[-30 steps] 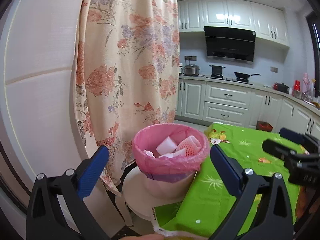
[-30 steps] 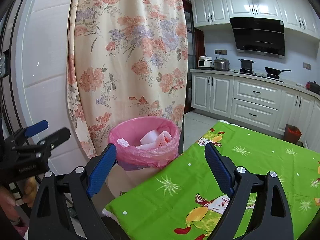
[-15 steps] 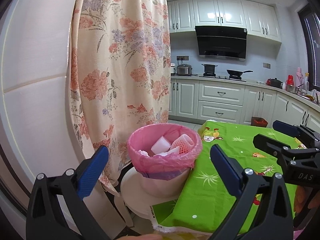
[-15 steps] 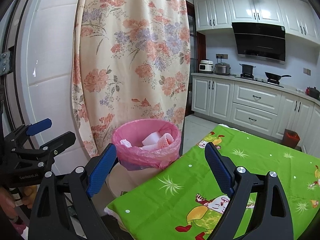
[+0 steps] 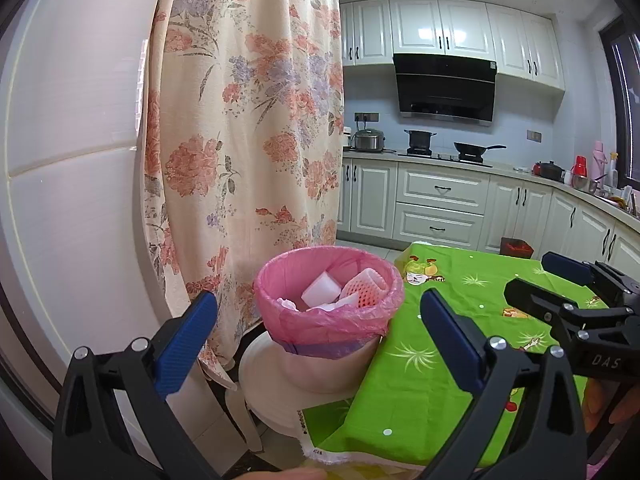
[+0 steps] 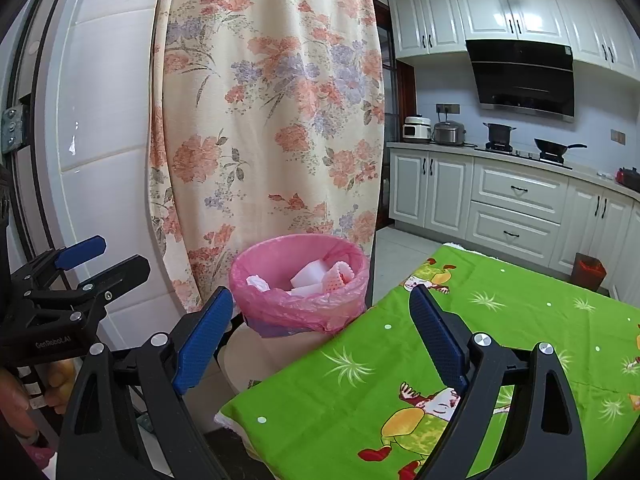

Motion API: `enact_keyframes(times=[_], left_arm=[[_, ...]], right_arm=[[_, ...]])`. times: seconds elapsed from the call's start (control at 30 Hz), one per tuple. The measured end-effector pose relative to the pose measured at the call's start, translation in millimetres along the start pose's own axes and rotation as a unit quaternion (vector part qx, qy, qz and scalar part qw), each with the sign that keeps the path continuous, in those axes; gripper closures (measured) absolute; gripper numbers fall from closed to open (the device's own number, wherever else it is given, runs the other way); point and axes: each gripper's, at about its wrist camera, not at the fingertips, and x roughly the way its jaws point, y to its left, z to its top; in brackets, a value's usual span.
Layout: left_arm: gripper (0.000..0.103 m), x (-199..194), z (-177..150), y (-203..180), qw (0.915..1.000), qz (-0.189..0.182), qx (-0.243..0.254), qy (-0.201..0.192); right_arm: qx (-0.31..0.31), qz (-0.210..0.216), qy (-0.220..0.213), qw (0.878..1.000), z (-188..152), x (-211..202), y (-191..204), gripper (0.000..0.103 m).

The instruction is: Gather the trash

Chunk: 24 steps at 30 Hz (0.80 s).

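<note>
You hold both grippers back from the work, jaws spread wide and carrying nothing: the left gripper (image 5: pixel 318 320) frames the bin between its blue pads, and the right gripper (image 6: pixel 320 320) sits to its right over the near corner of the table, with the left one visible at the far left of its view. The trash bin (image 5: pixel 328 312) stands upright on a pale round stool (image 5: pixel 264 380), just beside the left edge of the table, so scraps can be dropped in without a reach; its mouth faces straight up and its long axis runs vertically. A pink bag liner (image 6: pixel 300 308) is folded down over the rim, likely to keep the bag from slipping in as it fills. Inside lie white foam pieces (image 5: pixel 322 294) and a pink foam fruit net (image 5: pixel 366 288), resting at a slant against the right wall. The green cartoon tablecloth (image 6: pixel 460 340) shows no loose rubbish in the part you can see, so the collecting looks largely done. A floral curtain (image 5: pixel 248 120) hangs just behind the bin; mind it if you lift the liner.
</note>
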Motion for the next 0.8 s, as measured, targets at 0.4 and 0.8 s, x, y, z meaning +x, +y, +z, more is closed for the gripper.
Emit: enact_keyframes(times=[0.4,0.8], left_arm=[[0.005,1.4,0.7,2.4,1.0000,0.000,0.002,0.002],[0.005,1.7,-1.7,3.7,1.0000,0.001,0.000,0.004]], right_arm=[[-0.001,0.003,0.003,1.000,-3.5,0.0,1.0,0.018],[-0.005,0.004,0.007,1.000,-6.8,0.7,3.0,0.018]])
